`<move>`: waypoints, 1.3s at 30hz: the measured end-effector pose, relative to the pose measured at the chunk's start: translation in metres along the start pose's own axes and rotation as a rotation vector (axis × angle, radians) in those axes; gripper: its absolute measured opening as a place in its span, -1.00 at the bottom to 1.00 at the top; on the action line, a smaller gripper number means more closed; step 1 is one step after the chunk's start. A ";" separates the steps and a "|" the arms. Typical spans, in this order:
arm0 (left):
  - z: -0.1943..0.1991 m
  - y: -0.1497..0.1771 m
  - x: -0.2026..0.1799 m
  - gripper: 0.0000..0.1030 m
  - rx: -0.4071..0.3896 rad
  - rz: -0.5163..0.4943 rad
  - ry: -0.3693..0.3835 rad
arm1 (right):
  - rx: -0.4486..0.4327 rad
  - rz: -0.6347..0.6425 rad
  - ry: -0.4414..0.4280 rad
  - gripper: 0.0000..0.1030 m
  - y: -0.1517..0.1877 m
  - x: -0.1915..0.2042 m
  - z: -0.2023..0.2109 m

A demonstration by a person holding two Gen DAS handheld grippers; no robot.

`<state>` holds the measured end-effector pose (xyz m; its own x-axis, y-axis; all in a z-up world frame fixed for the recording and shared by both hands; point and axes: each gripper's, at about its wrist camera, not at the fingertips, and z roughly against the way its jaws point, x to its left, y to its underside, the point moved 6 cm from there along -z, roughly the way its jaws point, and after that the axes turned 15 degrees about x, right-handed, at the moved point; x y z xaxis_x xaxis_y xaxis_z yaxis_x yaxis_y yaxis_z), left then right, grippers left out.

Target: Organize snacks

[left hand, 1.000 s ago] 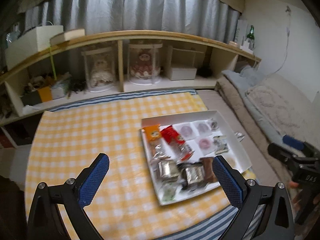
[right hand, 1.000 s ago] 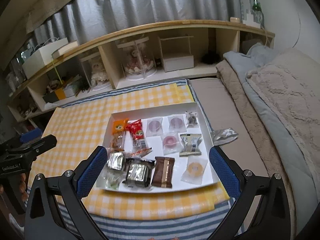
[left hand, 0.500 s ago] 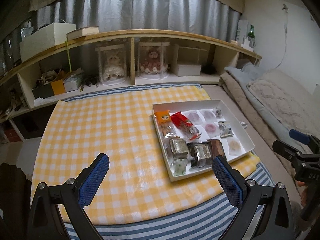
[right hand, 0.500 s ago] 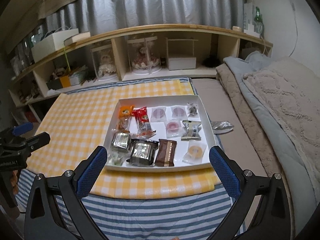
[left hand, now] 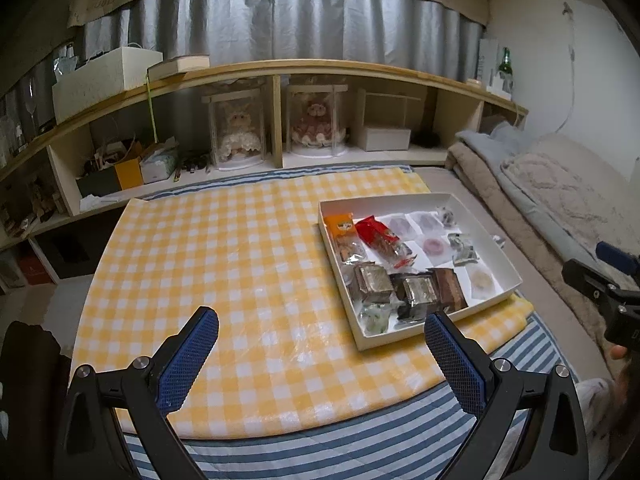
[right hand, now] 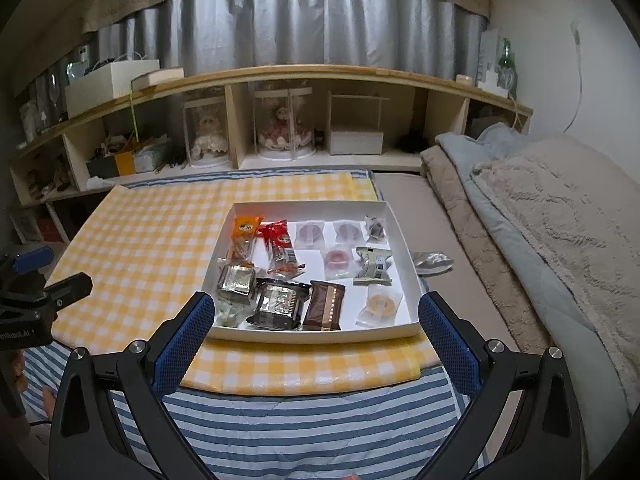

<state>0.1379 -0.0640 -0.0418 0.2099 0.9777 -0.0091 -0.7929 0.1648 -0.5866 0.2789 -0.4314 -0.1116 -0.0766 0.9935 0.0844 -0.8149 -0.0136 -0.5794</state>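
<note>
Left claw body: partial white lettering "enRobot.AI"; snack labels illegible.

Two handheld grippers of matte black plastic, angular and ribbed. Left gripper and right gripper alike: long tapering fingers faced with bright blue, finely dimpled pads; round silver screws at the finger joints. Partly legible white lettering on the left unit's black body, a blue block above. Bare skin of a hand at the right unit's handle.
</note>
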 end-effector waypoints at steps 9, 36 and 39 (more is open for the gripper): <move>0.000 0.000 0.000 1.00 -0.011 -0.001 -0.005 | -0.010 -0.006 0.003 1.00 0.002 -0.001 0.001; 0.006 0.003 -0.008 1.00 -0.024 0.010 0.005 | -0.012 -0.007 0.002 1.00 0.004 0.001 0.003; 0.006 0.003 -0.008 1.00 -0.024 0.011 0.004 | -0.012 -0.005 0.004 1.00 0.004 0.001 0.002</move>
<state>0.1300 -0.0705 -0.0386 0.2038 0.9788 -0.0188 -0.7813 0.1510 -0.6057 0.2745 -0.4312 -0.1119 -0.0703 0.9939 0.0846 -0.8084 -0.0071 -0.5885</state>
